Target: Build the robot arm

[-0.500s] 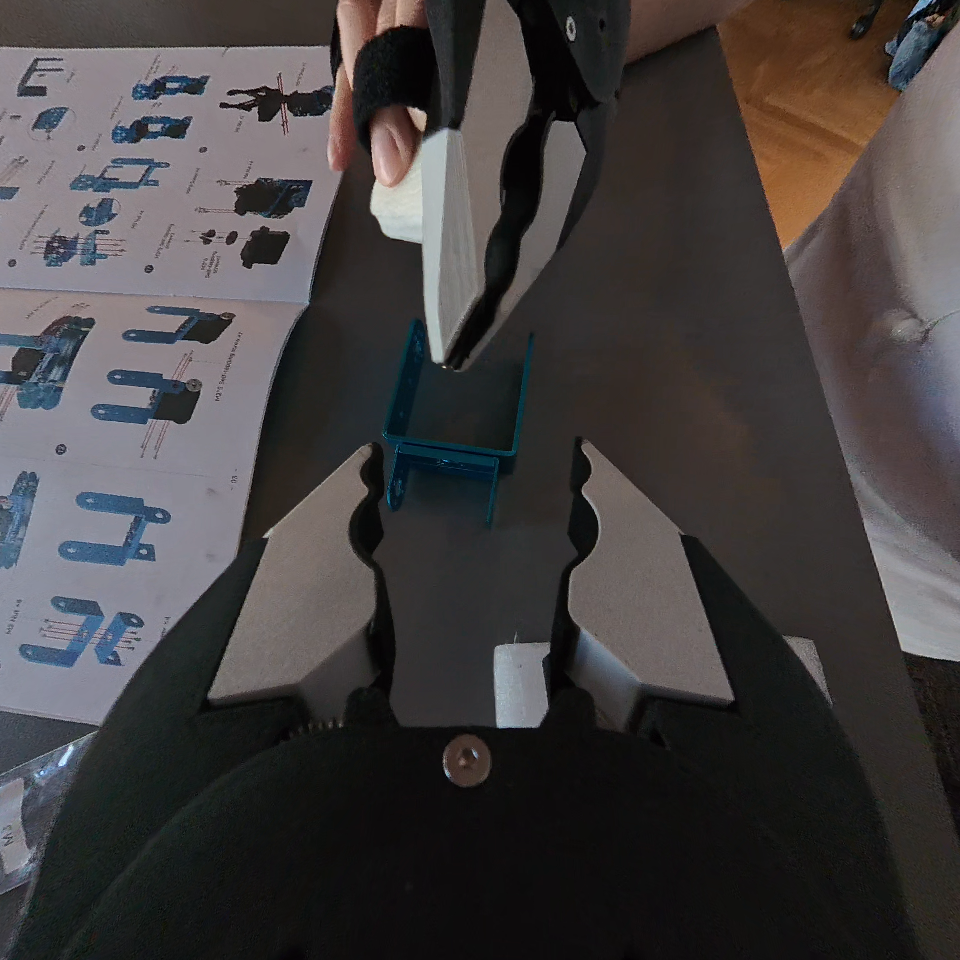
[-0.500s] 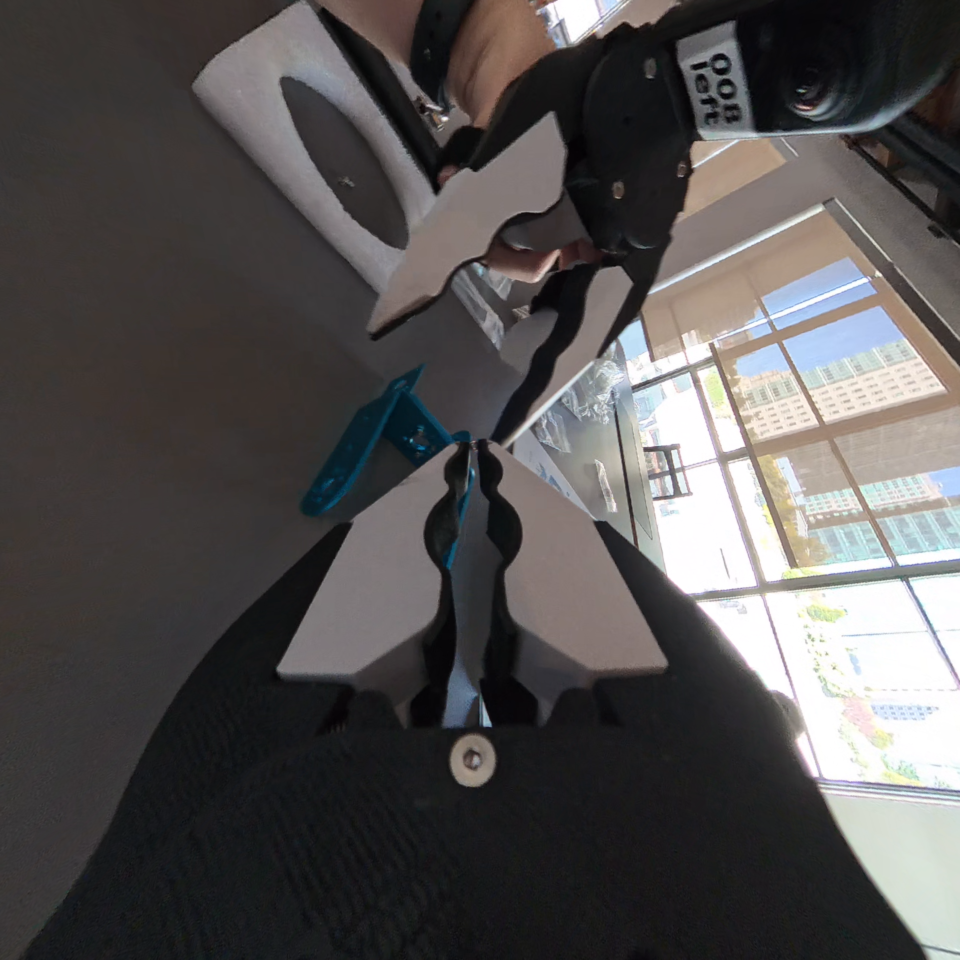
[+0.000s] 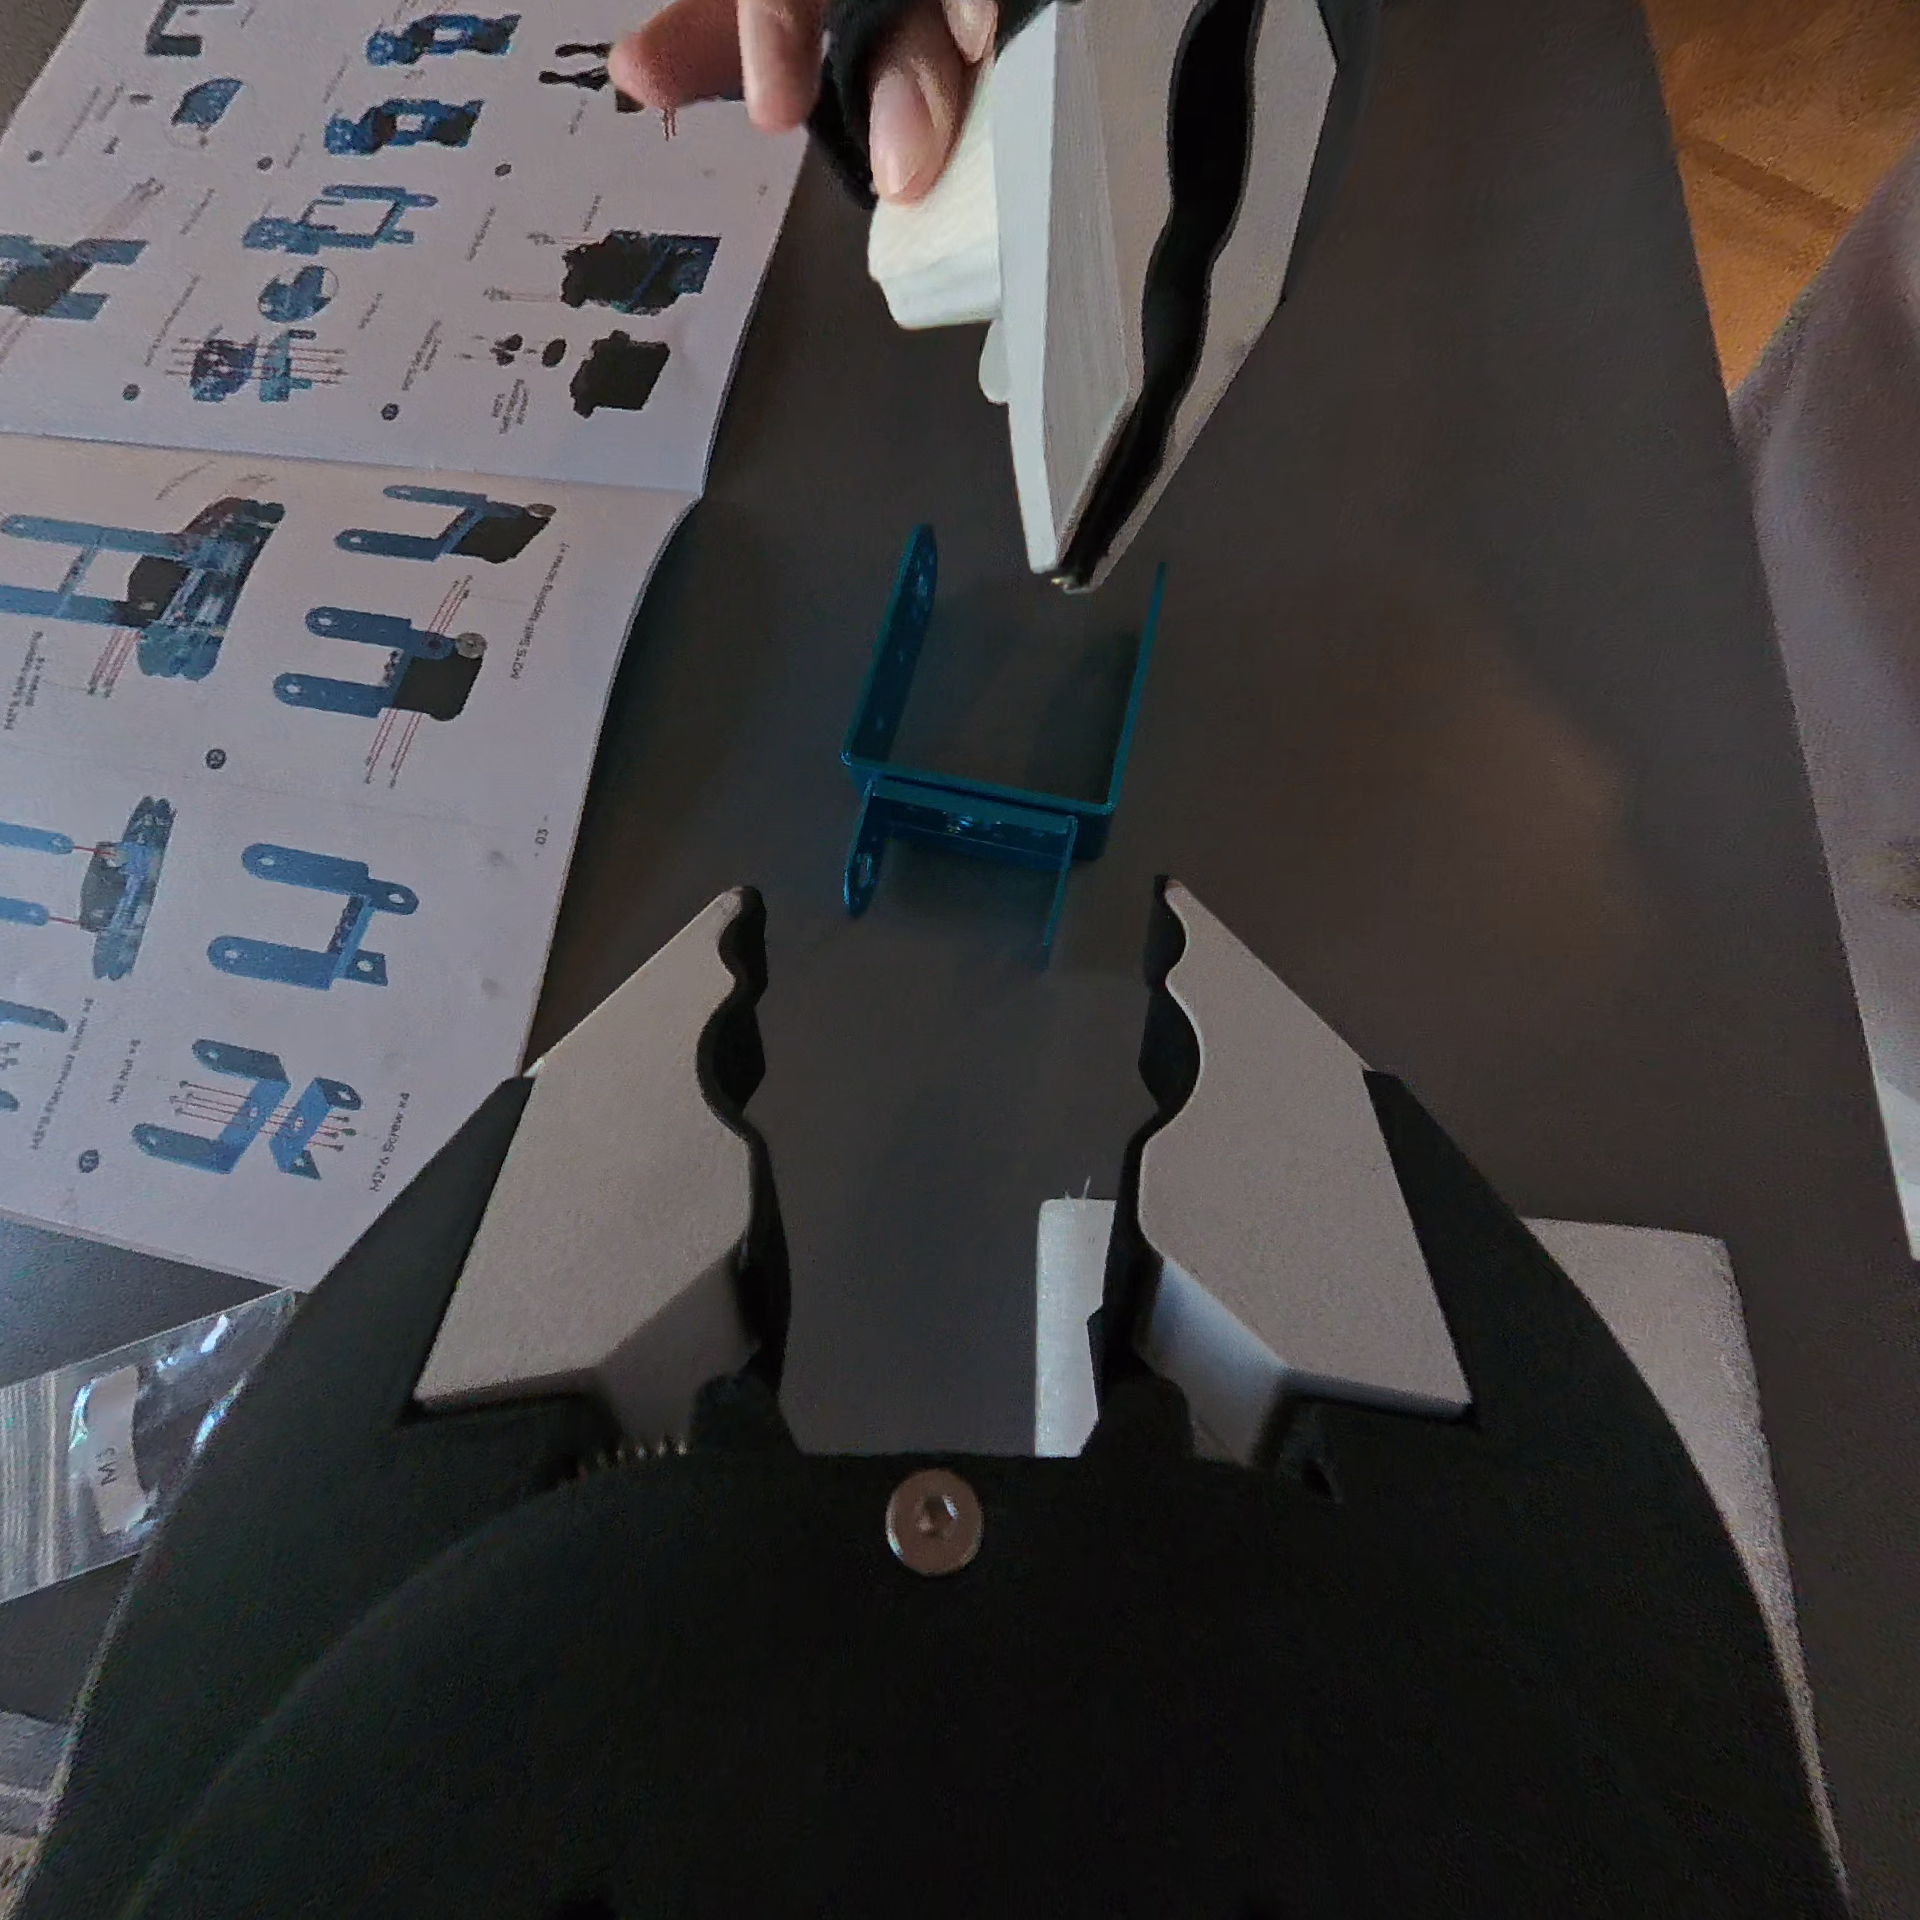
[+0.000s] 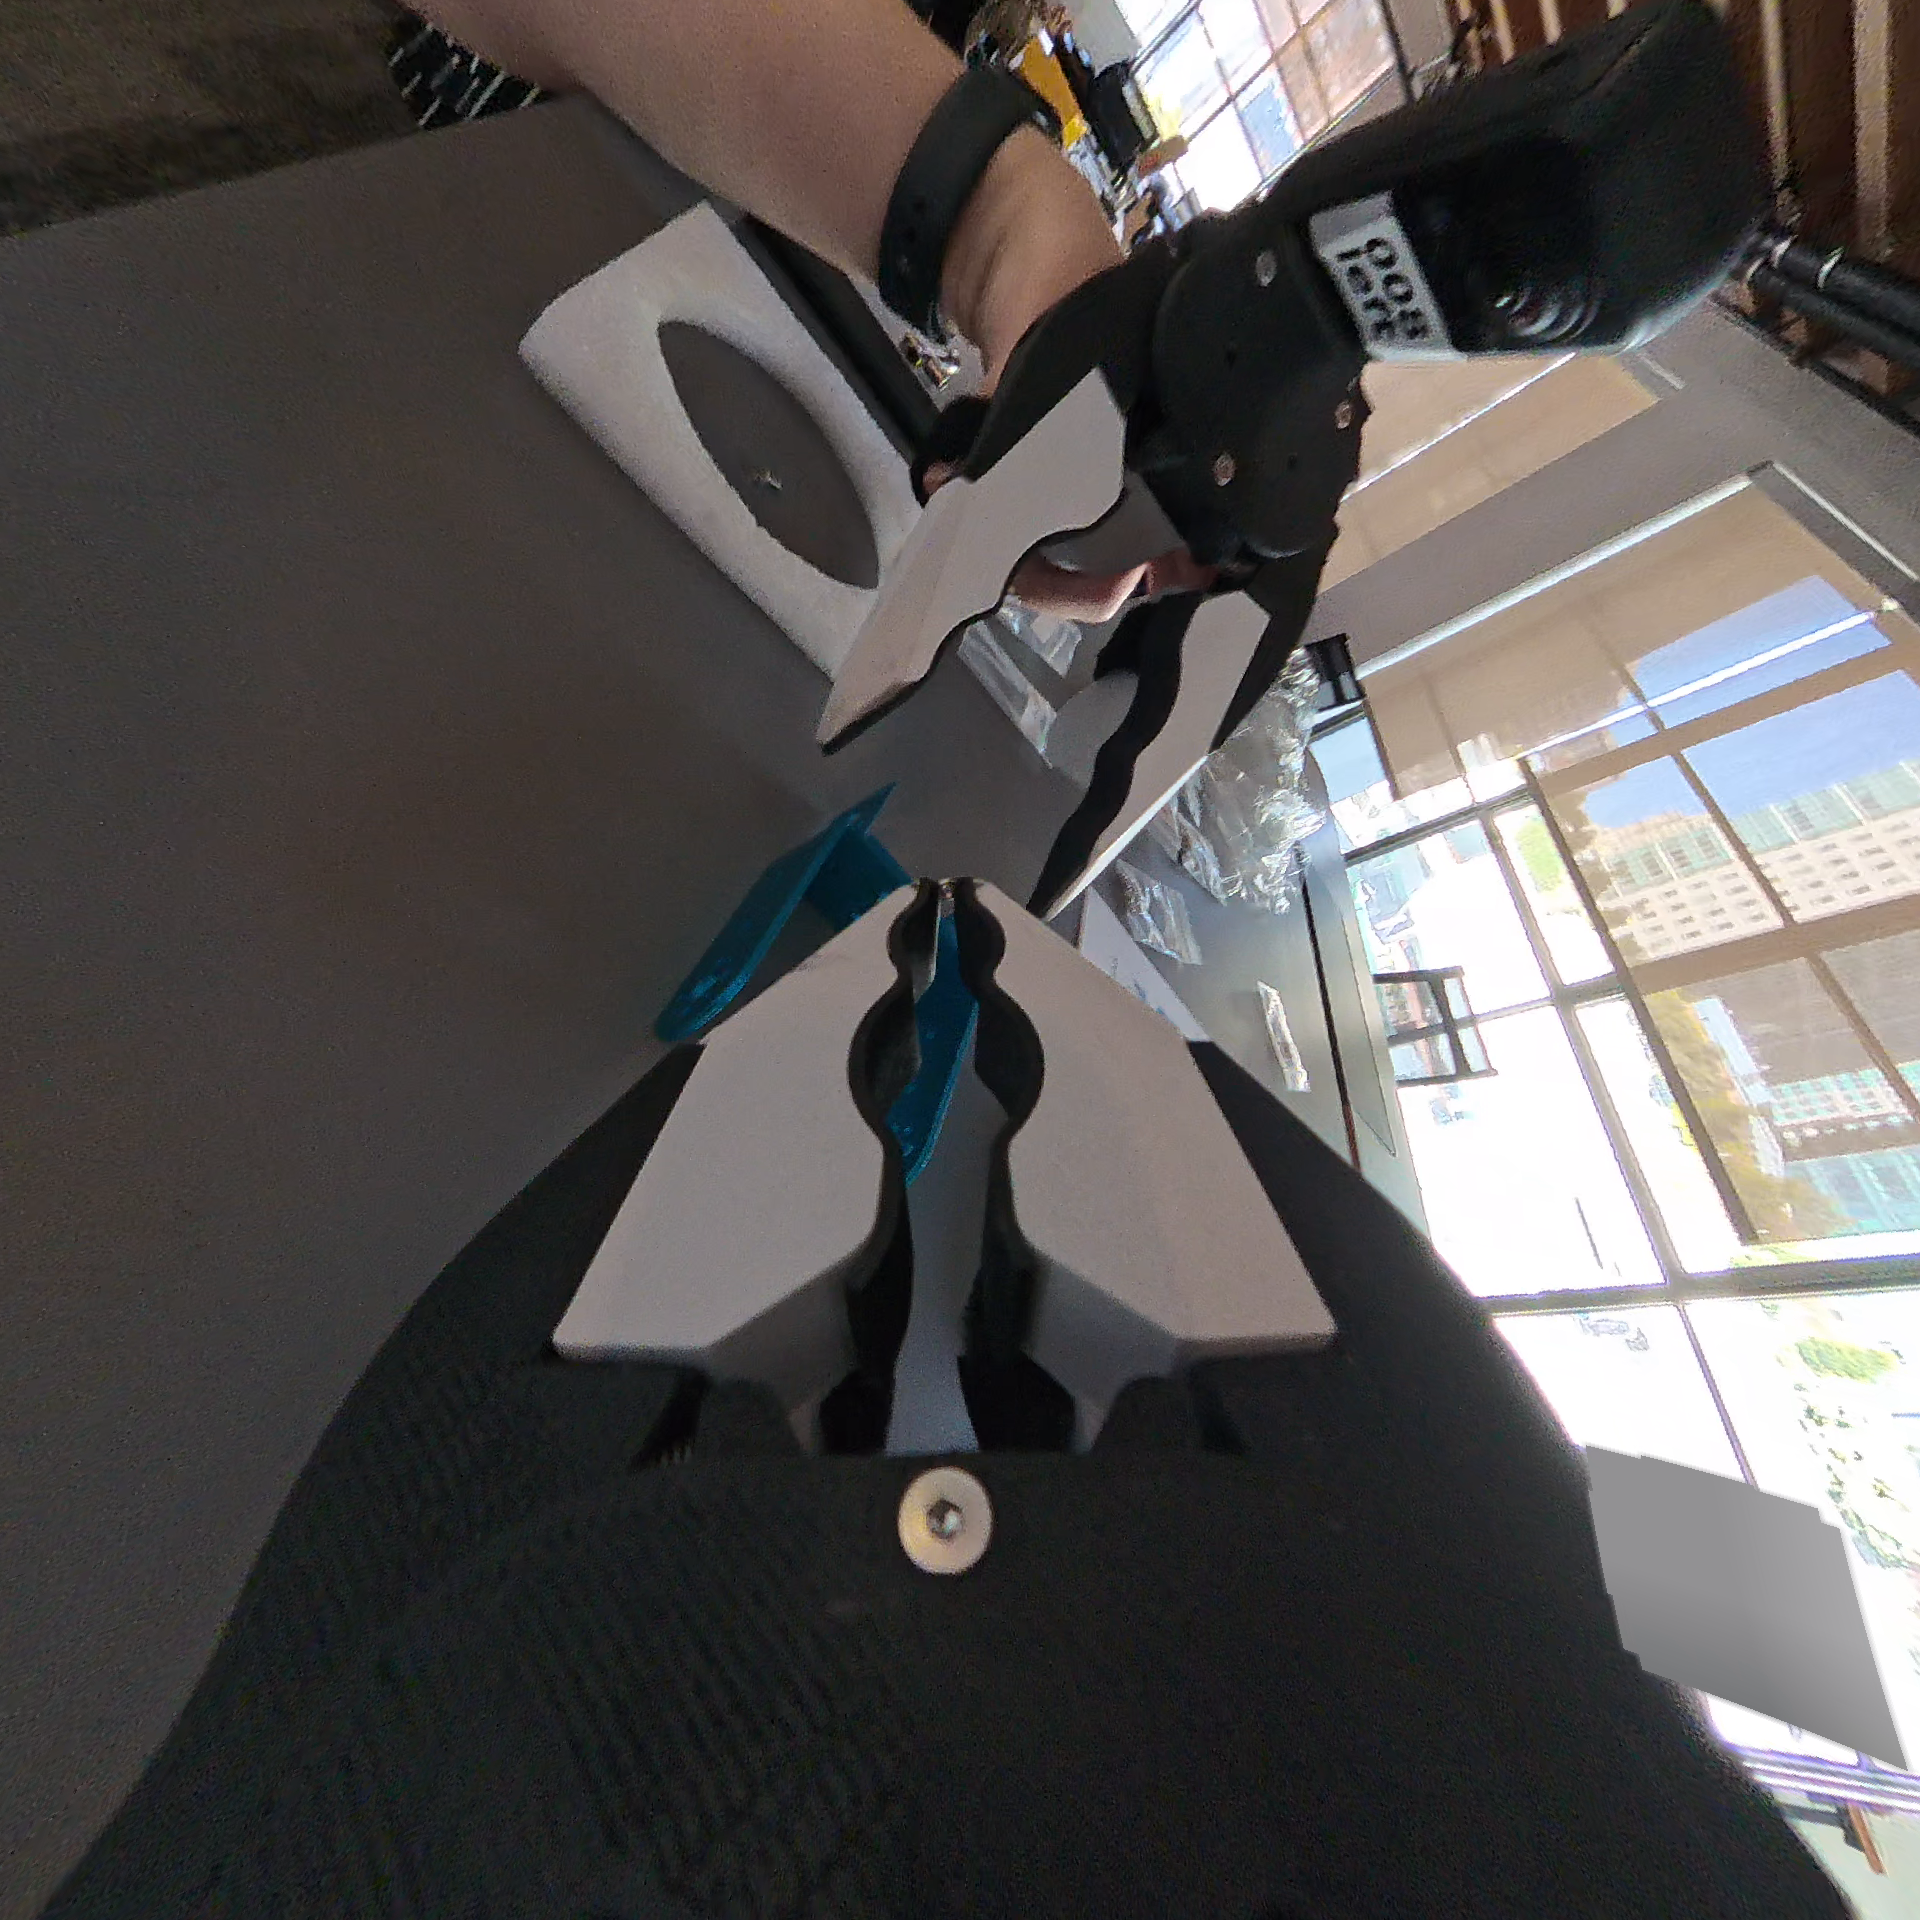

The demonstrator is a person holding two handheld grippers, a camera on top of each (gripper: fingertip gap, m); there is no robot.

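Right gripper (image 3: 1075,582) is pinching a tiny silver screw (image 4: 943,891) at its tips, jaws together, lifting slightly off the teal bracket (image 3: 977,748) on the desk (image 3: 1403,727). Left gripper (image 3: 951,904) is hovering just short of the bracket, jaws apart, empty. Manual (image 3: 312,520) is lying left of the bracket.

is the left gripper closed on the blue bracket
No, the left gripper is open, its fingers short of the blue bracket lying on the dark table.

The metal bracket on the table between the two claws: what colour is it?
Blue-teal. The metal bracket shows best in the left wrist view, lying on the dark table.
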